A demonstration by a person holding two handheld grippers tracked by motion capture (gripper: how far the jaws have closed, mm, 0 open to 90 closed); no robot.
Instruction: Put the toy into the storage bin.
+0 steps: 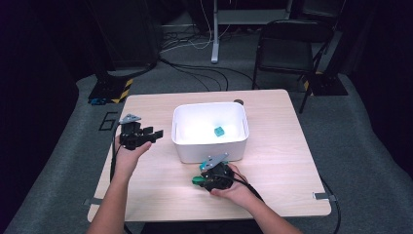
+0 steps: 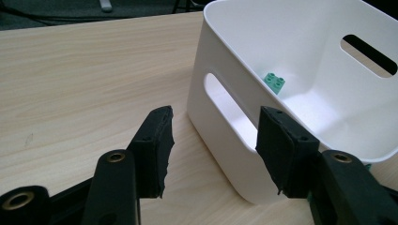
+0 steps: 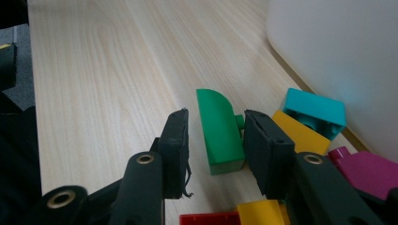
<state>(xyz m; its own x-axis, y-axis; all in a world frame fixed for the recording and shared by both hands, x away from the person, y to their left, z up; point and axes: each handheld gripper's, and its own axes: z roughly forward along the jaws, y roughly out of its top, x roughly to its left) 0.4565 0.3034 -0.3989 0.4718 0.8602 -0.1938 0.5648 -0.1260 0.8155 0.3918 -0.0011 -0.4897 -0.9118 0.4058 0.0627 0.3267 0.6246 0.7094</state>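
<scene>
Right gripper [image 3: 213, 140] jaws straddle the green brick [image 3: 218, 131] near the tabletop's [image 1: 292, 161] front edge, not yet clamped. Left gripper [image 2: 213, 145] jaws stand wide, empty. One teal brick [image 1: 219, 131] lies in the white bin [image 1: 209, 151]; several bricks remain outside.

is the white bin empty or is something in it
Not empty: one small teal brick lies on the floor of the white bin, near a wall.

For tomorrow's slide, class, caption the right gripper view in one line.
Right gripper straddles a green brick on the wooden table, jaws not yet clamped, beside the white bin.
</scene>
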